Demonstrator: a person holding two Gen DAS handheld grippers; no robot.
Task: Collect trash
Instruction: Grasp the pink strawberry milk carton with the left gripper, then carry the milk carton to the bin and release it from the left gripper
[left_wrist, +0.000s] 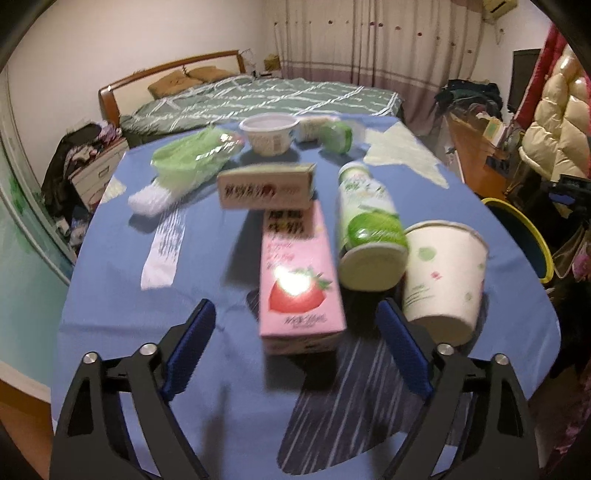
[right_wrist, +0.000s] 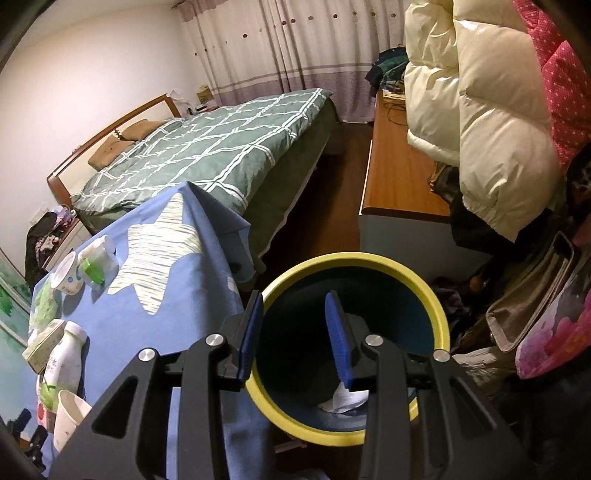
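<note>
In the left wrist view my left gripper (left_wrist: 295, 321) is open and empty, its jaws on either side of a pink strawberry milk carton (left_wrist: 299, 280) lying on the blue tablecloth (left_wrist: 110, 295). A green and white bottle (left_wrist: 365, 229) lies beside it, then a paper cup (left_wrist: 443, 280) on its side. Behind are a beige box (left_wrist: 266, 186), a green wrapper (left_wrist: 192, 158), a white bowl (left_wrist: 269, 133) and a receipt (left_wrist: 164, 247). In the right wrist view my right gripper (right_wrist: 293, 314) is open and empty above the yellow-rimmed bin (right_wrist: 439, 314), which holds a white tissue (right_wrist: 343, 400).
The bin's rim also shows at the right table edge in the left wrist view (left_wrist: 532, 236). A bed (right_wrist: 207, 155) lies beyond the table. A wooden desk (right_wrist: 399, 177), a cream puffer jacket (right_wrist: 480, 110) and bags (right_wrist: 535, 314) crowd the right side.
</note>
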